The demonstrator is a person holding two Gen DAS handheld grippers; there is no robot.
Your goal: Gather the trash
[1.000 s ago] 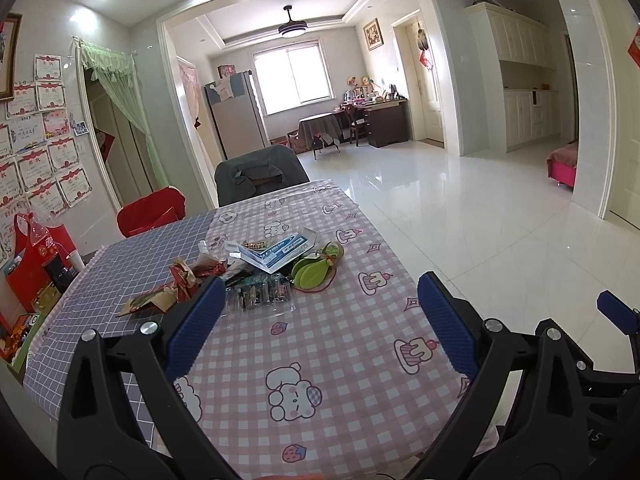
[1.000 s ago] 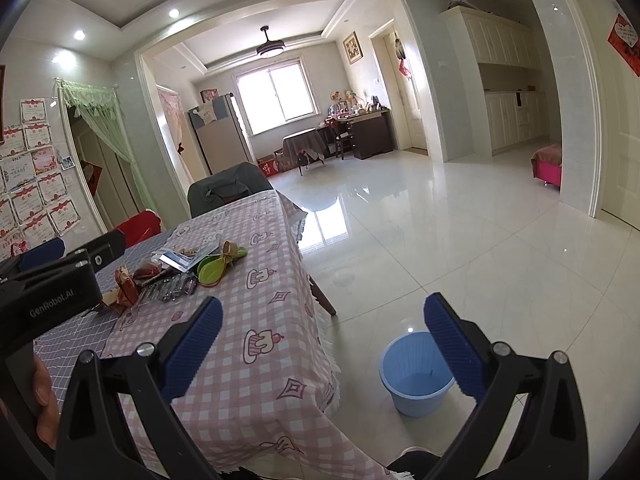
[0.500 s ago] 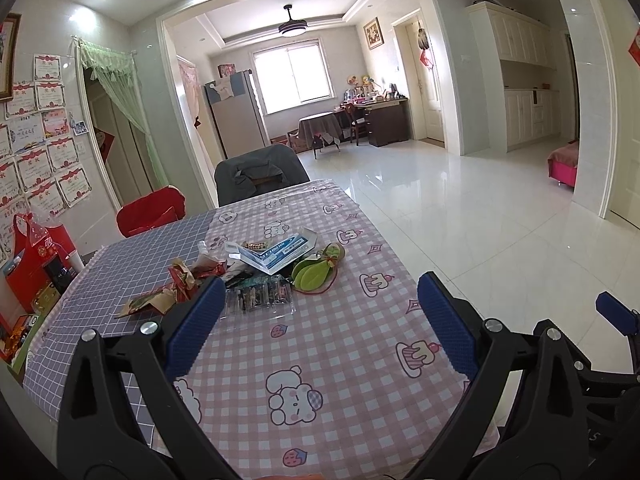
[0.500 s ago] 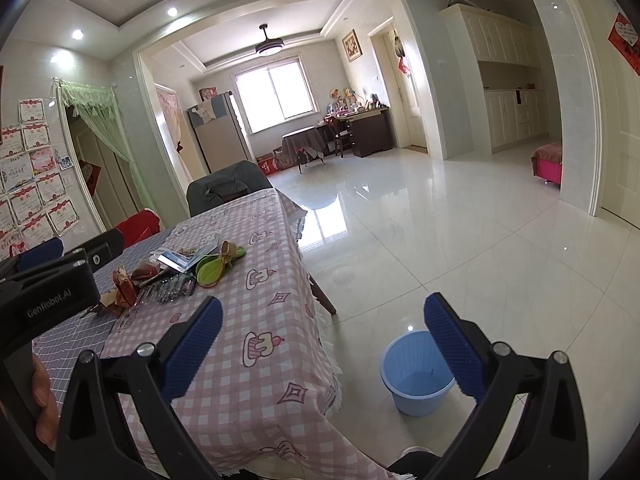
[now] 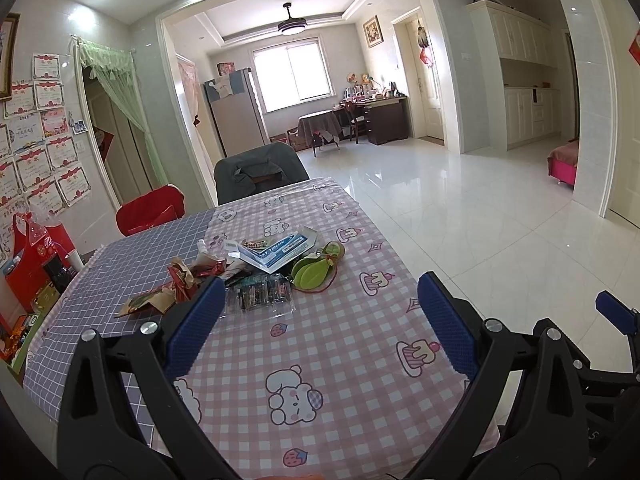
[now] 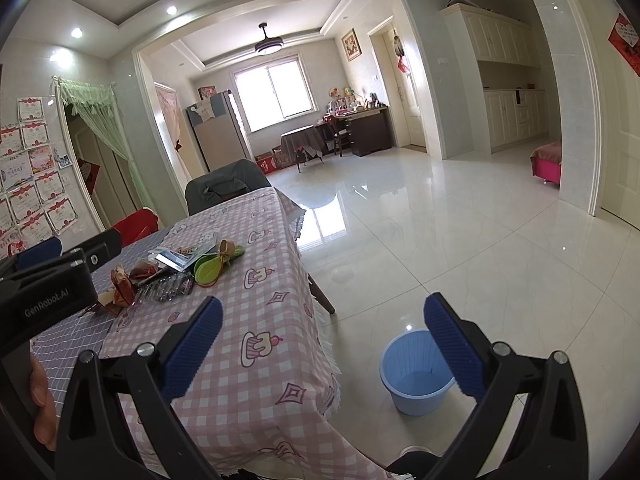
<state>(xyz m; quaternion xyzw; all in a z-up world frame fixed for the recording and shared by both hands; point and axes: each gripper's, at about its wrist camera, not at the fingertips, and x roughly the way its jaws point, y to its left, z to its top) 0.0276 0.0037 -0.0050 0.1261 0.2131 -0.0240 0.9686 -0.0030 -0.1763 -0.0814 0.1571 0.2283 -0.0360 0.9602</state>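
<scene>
A heap of trash lies mid-table on the pink checked tablecloth [image 5: 320, 344]: red and brown crumpled wrappers [image 5: 182, 280], a clear plastic blister tray [image 5: 260, 298], a blue-and-white flat box [image 5: 280, 250] and a green leaf-shaped piece [image 5: 314, 274]. My left gripper [image 5: 320, 324] hovers open over the near part of the table, short of the heap, holding nothing. My right gripper [image 6: 324, 344] is open and empty past the table's right edge, above the floor. A light blue bin [image 6: 416, 376] stands on the floor beneath it. The same heap [image 6: 176, 272] shows at left in the right wrist view.
A grey-covered chair [image 5: 260, 172] and a red chair [image 5: 150, 214] stand at the table's far side. Red bags and boxes [image 5: 36, 264] sit at the left edge. Glossy white tile floor [image 6: 460, 240] spreads to the right. A person's hand [image 6: 40, 400] holds the left gripper's body.
</scene>
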